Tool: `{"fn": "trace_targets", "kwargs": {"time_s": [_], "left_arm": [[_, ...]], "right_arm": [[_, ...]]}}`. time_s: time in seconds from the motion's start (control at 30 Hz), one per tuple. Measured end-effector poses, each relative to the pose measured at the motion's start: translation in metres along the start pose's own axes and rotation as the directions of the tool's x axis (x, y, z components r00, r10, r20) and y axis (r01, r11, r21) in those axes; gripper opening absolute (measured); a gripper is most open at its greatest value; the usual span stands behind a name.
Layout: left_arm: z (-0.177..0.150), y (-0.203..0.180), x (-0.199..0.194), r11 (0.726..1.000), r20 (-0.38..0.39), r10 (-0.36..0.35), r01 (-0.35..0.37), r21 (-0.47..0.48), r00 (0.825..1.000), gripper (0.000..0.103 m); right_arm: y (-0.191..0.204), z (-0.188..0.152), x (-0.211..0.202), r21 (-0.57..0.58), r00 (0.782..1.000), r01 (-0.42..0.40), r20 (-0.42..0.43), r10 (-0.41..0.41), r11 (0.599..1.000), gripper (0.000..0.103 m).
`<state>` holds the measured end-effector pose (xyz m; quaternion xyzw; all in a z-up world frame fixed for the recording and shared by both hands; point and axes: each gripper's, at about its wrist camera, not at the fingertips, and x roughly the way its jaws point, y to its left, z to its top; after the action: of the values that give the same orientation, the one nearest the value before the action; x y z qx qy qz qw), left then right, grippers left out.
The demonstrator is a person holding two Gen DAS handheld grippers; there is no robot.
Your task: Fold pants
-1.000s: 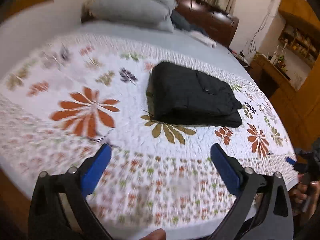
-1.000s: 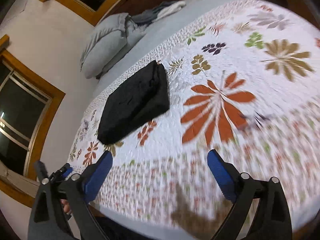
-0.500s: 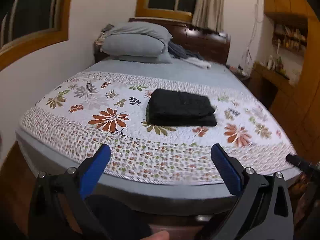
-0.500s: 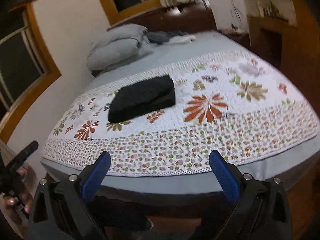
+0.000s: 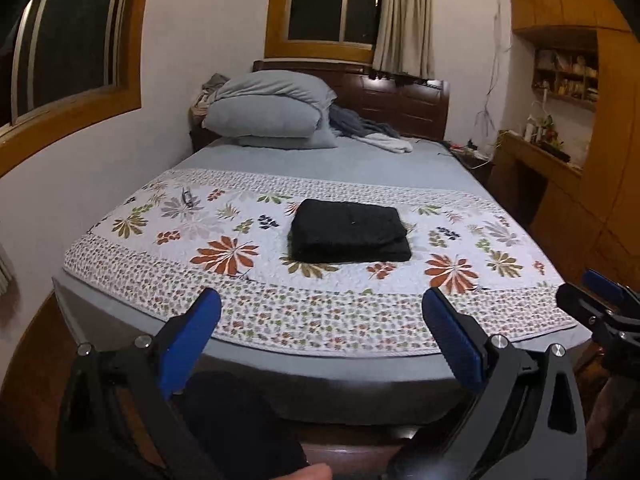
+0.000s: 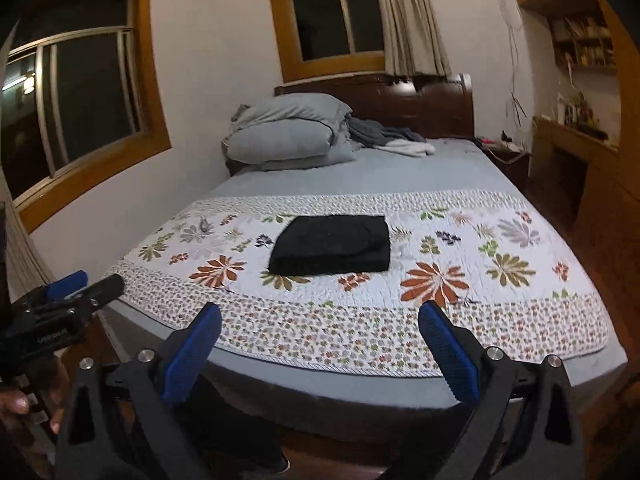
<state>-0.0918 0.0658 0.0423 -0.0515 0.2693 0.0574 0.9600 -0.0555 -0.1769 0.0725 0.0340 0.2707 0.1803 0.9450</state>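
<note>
The black pants (image 5: pixel 349 236) lie folded into a compact rectangle in the middle of the floral quilt (image 5: pixel 240 304), also seen as the pants (image 6: pixel 332 245) in the right wrist view. My left gripper (image 5: pixel 320 320) hangs open off the foot of the bed, well short of the pants, nothing between its blue pads. My right gripper (image 6: pixel 318 330) is likewise open and empty, back from the bed's end. Each view catches the other gripper at its edge: the right gripper (image 5: pixel 600 300) and the left gripper (image 6: pixel 68 292).
Grey pillows (image 5: pixel 272 116) and loose clothes (image 5: pixel 372 132) lie at the headboard (image 5: pixel 404 100). Wall and windows (image 6: pixel 88 92) run along the left; a wooden desk and shelves (image 5: pixel 552 152) stand on the right. Wooden floor (image 5: pixel 28 360) surrounds the bed's foot.
Both grippers have pulled back and away from the bed, from just over the quilt near the pants to beyond its foot. The folded pants stay put. Both stay open.
</note>
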Motion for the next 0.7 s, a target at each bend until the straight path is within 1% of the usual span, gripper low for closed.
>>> {"fn": "trace_targets", "kwargs": {"time_s": [0.17, 0.3, 0.5, 0.63, 0.7], "left_arm": [[-0.004, -0.008, -0.003, 1.000, 0.002, -0.012, 0.012, -0.002, 1.000, 0.100], [-0.005, -0.010, 0.001, 1.000, 0.001, -0.002, 0.002, -0.001, 1.000, 0.100], [-0.006, -0.007, 0.015, 1.000, -0.007, 0.003, -0.003, -0.001, 1.000, 0.100], [-0.008, -0.006, 0.029, 0.999, -0.012, 0.032, -0.032, 0.012, 0.999, 0.100], [-0.008, -0.007, 0.036, 0.999, -0.024, 0.032, -0.032, 0.017, 0.999, 0.100]], "right_arm": [[0.012, 0.005, -0.010, -0.027, 1.000, 0.011, 0.008, -0.011, 1.000, 0.099], [0.018, 0.005, -0.006, -0.045, 1.000, 0.002, -0.001, -0.002, 0.999, 0.099], [0.022, 0.003, 0.011, -0.056, 1.000, -0.005, -0.019, 0.004, 0.998, 0.099], [0.022, 0.002, 0.026, -0.046, 0.999, -0.013, -0.037, 0.011, 0.999, 0.099], [0.021, 0.002, 0.035, -0.041, 0.998, -0.019, -0.052, 0.017, 0.999, 0.099]]}}
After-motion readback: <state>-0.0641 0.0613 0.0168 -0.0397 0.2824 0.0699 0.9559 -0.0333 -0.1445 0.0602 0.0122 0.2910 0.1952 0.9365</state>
